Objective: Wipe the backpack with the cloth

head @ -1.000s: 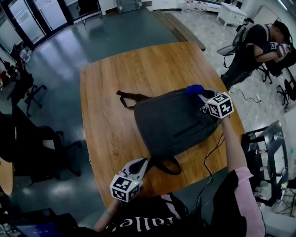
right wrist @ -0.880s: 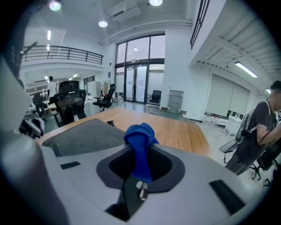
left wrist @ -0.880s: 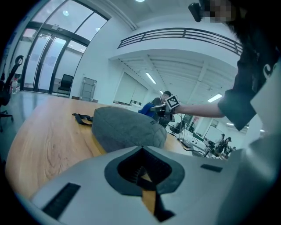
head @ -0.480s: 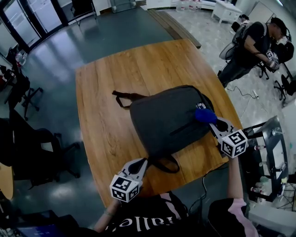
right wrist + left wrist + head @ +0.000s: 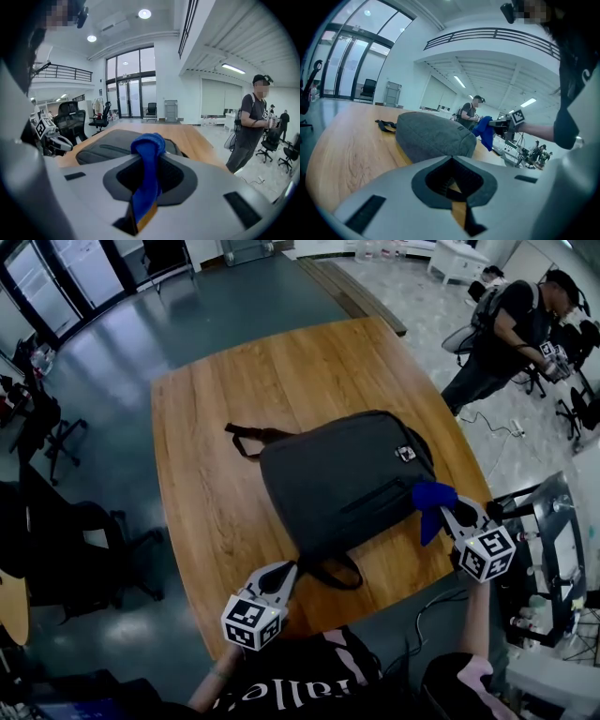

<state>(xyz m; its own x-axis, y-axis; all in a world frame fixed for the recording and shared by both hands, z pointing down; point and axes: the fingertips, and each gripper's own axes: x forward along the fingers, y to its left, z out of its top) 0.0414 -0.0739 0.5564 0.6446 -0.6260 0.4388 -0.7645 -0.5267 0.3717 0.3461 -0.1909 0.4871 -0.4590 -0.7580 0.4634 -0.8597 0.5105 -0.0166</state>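
Note:
A dark grey backpack [image 5: 342,484] lies flat on the wooden table [image 5: 225,381], its strap [image 5: 248,435] trailing to the far left and its handle loop [image 5: 330,575] near the front edge. My right gripper [image 5: 452,512] is shut on a blue cloth [image 5: 431,502] beside the backpack's right edge, where the cloth hangs down. In the right gripper view the cloth [image 5: 147,154] drapes over the shut gripper [image 5: 149,159], with the backpack [image 5: 117,143] beyond. My left gripper [image 5: 284,573] stays shut and empty near the front edge, left of the handle loop; its own view shows the backpack [image 5: 431,136] ahead.
A person [image 5: 511,324] wearing a backpack stands beyond the table's far right corner. Office chairs [image 5: 56,427] stand on the floor to the left. A bench with equipment [image 5: 553,549] sits close to the table's right side. A cable [image 5: 431,601] hangs by the front right edge.
My right gripper has dragged the blue cloth from the backpack's far right corner across its top towards me, ending off its right edge. The left gripper has stayed put.

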